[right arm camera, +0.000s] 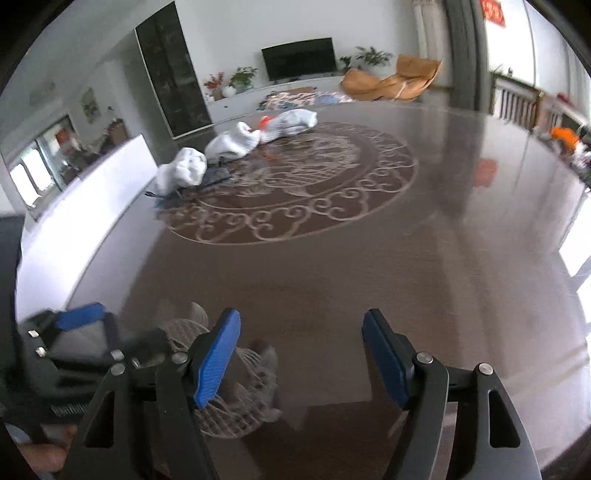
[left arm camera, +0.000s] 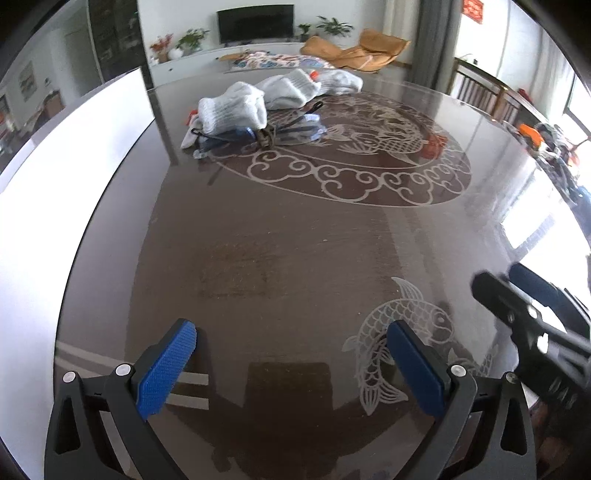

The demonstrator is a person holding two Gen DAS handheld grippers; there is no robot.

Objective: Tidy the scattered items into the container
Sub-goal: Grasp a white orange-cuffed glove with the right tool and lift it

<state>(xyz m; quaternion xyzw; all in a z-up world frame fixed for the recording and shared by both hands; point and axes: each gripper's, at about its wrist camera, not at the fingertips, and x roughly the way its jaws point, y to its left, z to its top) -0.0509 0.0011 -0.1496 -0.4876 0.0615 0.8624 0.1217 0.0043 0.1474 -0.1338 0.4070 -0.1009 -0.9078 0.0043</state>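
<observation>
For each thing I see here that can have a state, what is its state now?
Left gripper: open, holding nothing.
Right gripper: open, holding nothing.
White gloves: bunched in a heap on the table, untouched.
Dark straps: tangled beside and under the gloves.
Television: screen dark.

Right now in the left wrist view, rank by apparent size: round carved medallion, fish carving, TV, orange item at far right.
1. round carved medallion, largest by far.
2. fish carving, though it sits close to the camera, which inflates it.
3. TV.
4. orange item, smallest; it is far off, so true size is unsure.
</observation>
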